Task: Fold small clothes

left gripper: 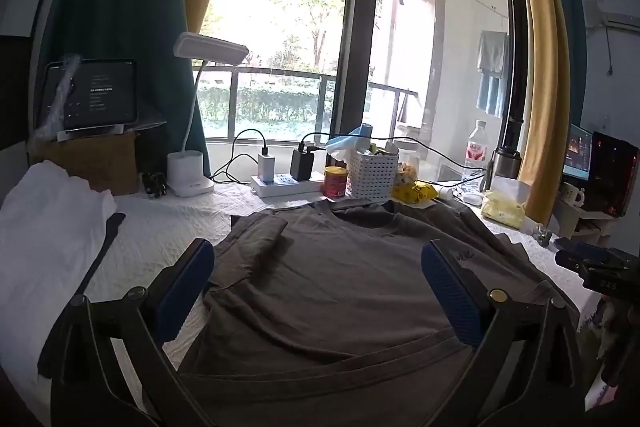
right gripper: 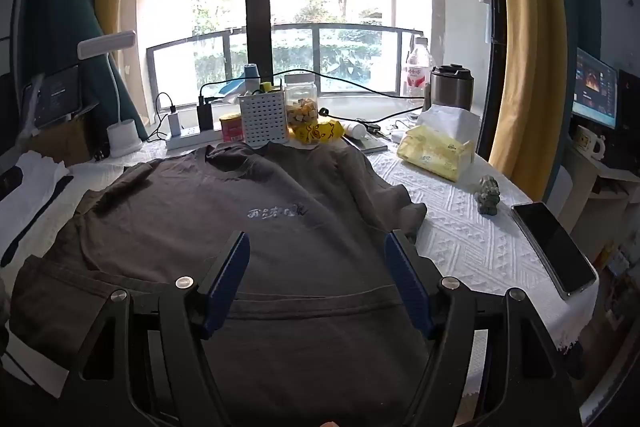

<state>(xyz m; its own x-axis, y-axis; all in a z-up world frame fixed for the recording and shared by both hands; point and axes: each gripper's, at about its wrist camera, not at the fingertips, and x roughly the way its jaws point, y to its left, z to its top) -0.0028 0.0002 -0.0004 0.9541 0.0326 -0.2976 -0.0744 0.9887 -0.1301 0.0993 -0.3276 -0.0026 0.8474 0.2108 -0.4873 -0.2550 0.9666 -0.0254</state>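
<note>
A dark grey-brown T-shirt (left gripper: pixel 332 279) lies spread front-up on the white textured tablecloth (left gripper: pixel 168 231), collar toward the window. Its left sleeve is folded in over the chest. It also shows in the right wrist view (right gripper: pixel 224 211), with pale lettering on the chest. My left gripper (left gripper: pixel 318 285) is open and empty, hovering over the shirt's lower body. My right gripper (right gripper: pixel 318 277) is open and empty above the shirt near its bottom hem. The right gripper's body shows at the right edge of the left wrist view (left gripper: pixel 600 267).
A white folded garment (left gripper: pixel 48 227) lies at the left. Along the back stand a lamp (left gripper: pixel 192 171), power strip (left gripper: pixel 286 183), red can (left gripper: pixel 335 181), white basket (right gripper: pixel 264 121), jar, bottle (right gripper: pixel 418 71), flask and yellow tissue pack (right gripper: pixel 436 151). A figurine (right gripper: pixel 488 195) and a phone (right gripper: pixel 554 249) lie at the right.
</note>
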